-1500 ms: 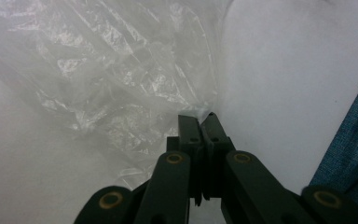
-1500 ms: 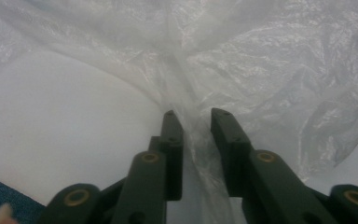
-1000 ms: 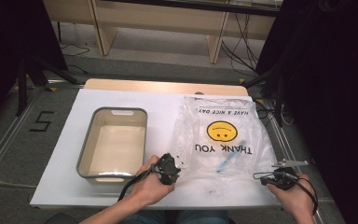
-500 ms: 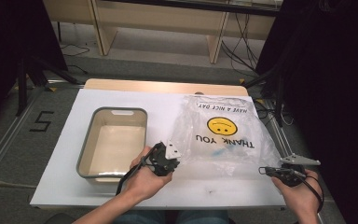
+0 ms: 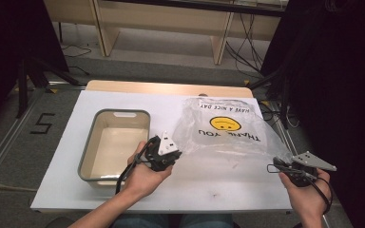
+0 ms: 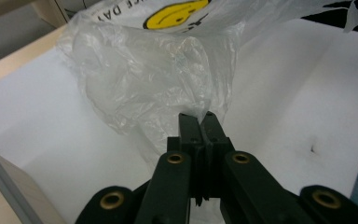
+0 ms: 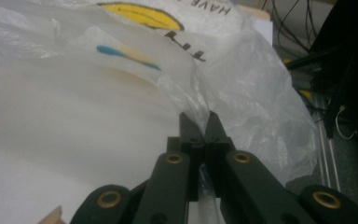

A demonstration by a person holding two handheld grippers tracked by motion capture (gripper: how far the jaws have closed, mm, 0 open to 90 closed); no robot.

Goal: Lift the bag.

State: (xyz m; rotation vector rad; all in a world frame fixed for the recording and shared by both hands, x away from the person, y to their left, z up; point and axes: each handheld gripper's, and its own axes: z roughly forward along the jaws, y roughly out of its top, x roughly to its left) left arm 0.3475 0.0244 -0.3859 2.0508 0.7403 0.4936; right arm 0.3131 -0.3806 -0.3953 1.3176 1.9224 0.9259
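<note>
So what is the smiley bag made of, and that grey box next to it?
The smiley bag looks like thin, see-through plastic film: it crinkles, shines, and the white table shows through it. The grey box seems to be a hard tub, probably plastic or enamelled metal; its smooth cream inside and rounded grey rim fit either.

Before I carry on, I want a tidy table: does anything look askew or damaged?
Nothing torn or spilled. The plastic bag is crumpled, pinched at its near corners by the left gripper and right gripper. The tray sits square.
</note>
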